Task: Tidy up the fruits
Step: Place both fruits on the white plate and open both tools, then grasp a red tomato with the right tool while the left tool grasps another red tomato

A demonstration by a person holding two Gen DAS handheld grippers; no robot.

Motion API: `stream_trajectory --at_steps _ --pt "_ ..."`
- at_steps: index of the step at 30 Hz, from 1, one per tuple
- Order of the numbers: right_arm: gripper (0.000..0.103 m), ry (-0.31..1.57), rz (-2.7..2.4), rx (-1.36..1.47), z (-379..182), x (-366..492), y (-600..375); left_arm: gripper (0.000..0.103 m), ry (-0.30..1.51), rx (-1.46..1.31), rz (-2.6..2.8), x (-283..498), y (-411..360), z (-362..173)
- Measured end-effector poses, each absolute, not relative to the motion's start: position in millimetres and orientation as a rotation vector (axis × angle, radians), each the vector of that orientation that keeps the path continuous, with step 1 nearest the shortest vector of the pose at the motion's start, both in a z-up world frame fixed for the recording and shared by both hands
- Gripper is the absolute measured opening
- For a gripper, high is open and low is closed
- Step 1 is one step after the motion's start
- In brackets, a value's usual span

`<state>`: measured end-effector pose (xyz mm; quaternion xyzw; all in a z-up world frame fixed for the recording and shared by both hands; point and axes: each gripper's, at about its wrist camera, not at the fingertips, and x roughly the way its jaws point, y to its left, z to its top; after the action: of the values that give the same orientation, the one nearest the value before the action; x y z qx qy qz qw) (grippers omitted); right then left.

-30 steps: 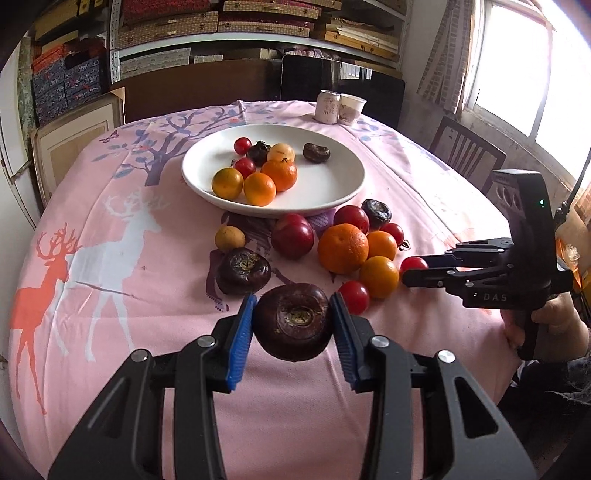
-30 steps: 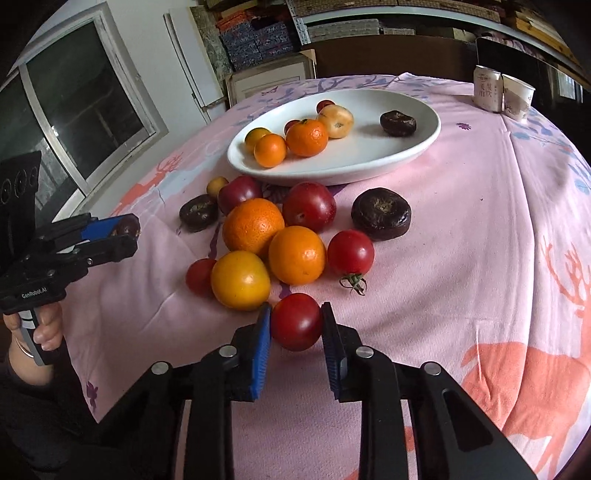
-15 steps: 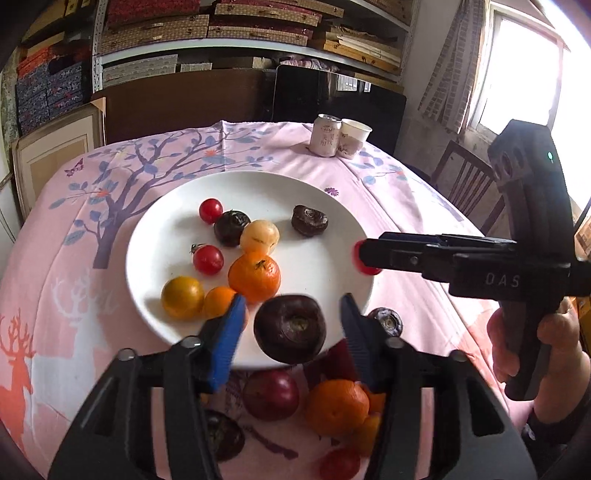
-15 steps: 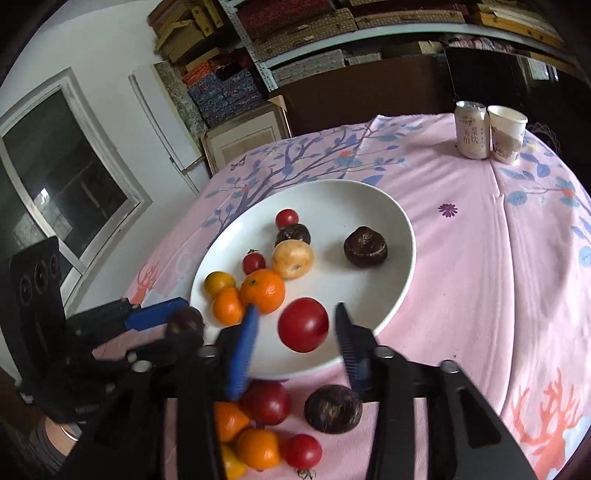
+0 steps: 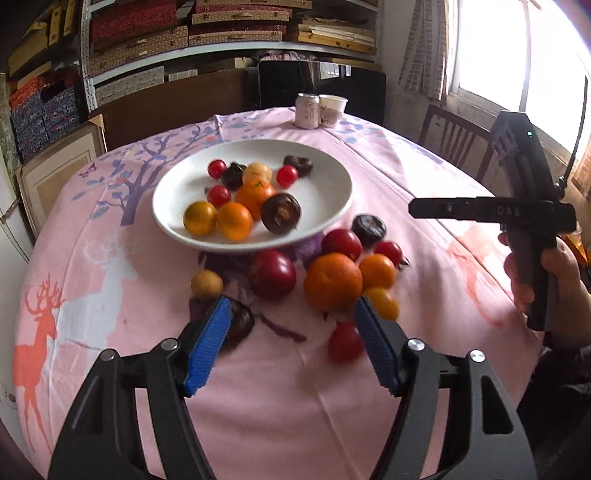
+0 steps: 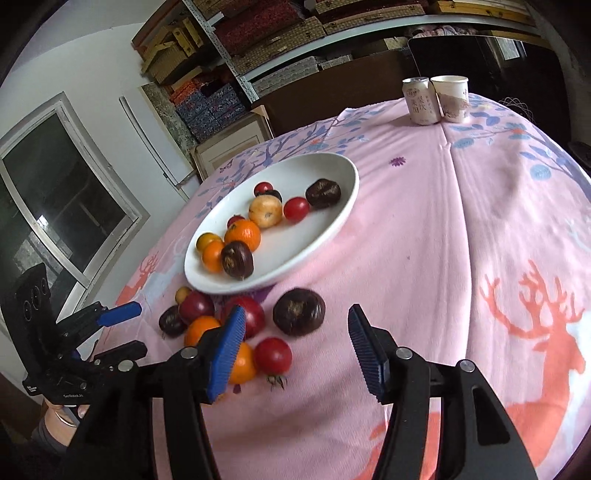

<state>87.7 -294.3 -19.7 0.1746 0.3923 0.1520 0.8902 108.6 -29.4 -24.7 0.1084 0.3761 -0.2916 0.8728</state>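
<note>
A pink tablecloth (image 5: 332,406) printed with deer and blue-leafed trees covers the table. At its far edge a drink can (image 6: 420,99) stands touching a paper cup (image 6: 451,98). Behind them, shelves (image 5: 207,33) hold stacked boxes, and a wooden chair (image 5: 456,147) stands near the bright window (image 5: 517,55).

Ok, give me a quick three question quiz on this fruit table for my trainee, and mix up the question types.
1. True or false: the white plate holds only red tomatoes.
2. What stands right beside the paper cup at the table's far side? A) a drink can B) a glass bottle C) a bowl
3. Where does the loose fruit, not yet on the plate, lie?
Key: 1 false, an orange and a dark fruit lie there too. 2 A. 3 clustered on the pink tablecloth, by the plate's near rim.
</note>
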Motion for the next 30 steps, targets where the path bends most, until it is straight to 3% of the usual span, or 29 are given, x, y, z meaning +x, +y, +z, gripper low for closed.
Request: stream_trajectory --at_steps 5,11,22,27,30 --pt "0.06 0.837 0.306 0.391 -33.3 84.8 -298.8 0.066 0.784 0.334 -0.621 81.1 -53.2 -46.0" --pt "0.06 0.837 0.311 0.398 -36.5 81.8 -300.4 0.028 0.906 0.375 -0.629 93.8 -78.8 -69.5" --pt "0.06 0.902 0.399 0.287 -38.4 86.9 -260.9 0.028 0.846 0.242 -0.633 75.8 -44.6 -43.2" --pt "0.049 0.919 0.335 0.288 -39.6 95.8 -257.0 0.028 0.851 0.223 -0.623 70.3 -34.7 -41.1" --pt "0.049 0.931 0.317 0.292 -41.2 91.8 -267.2 0.028 0.844 0.218 -0.621 67.6 -29.6 -38.5"
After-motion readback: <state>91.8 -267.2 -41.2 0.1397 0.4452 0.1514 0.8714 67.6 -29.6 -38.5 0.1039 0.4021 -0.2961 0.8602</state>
